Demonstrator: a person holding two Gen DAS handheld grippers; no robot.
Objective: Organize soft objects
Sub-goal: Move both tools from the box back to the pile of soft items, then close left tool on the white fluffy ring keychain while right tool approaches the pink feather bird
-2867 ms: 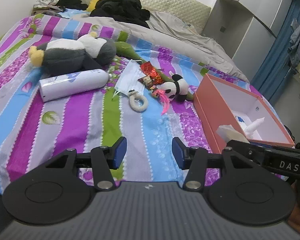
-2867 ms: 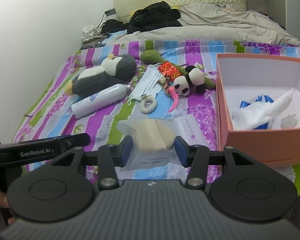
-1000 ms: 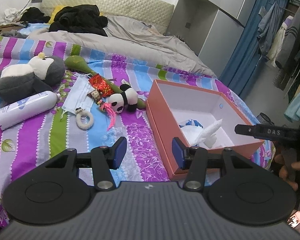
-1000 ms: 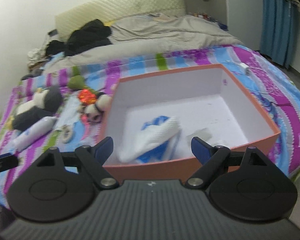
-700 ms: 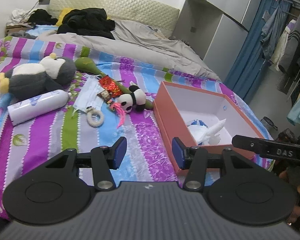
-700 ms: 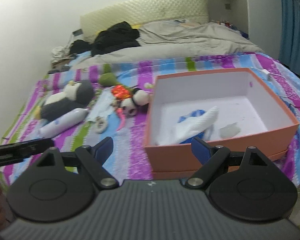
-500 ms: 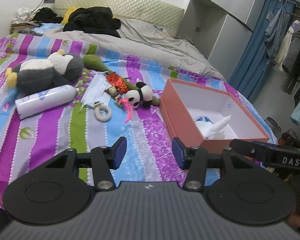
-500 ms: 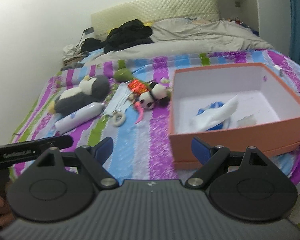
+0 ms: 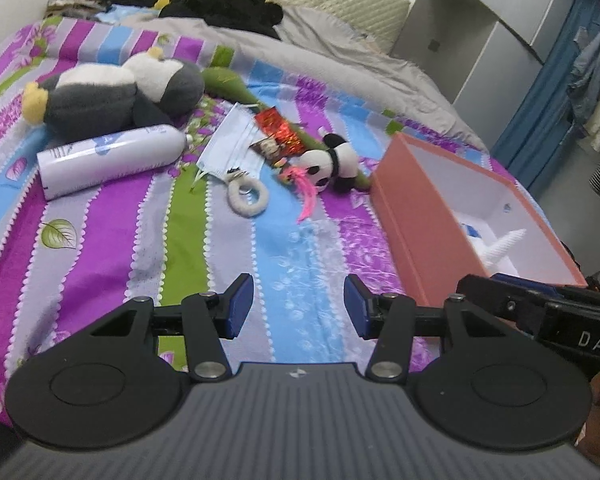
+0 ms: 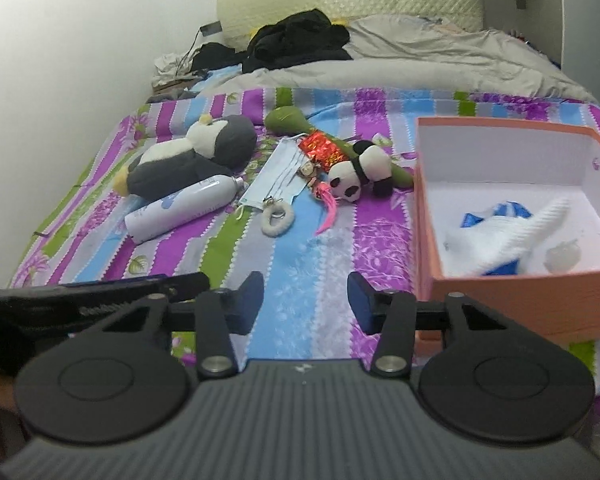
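Right wrist view: right gripper [image 10: 305, 298] empty, fingers closing on nothing. Left gripper [image 9: 298, 306] empty, fingers apart. Panda [image 10: 359, 175] lies on bed [image 10: 300, 264], beside box [image 10: 512, 294]. Step, likely: reach for next soft toy. Next: move forward, grab panda.

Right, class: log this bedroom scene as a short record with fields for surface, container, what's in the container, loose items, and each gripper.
surface: striped bedspread
container: orange box, open, at the right on the bed
in box: white cloth over something blue
loose items: penguin plush, white bottle, face mask, panda plush, fluffy white ring
left gripper: open, nothing between its pads
right gripper: jaws closing, nothing between them
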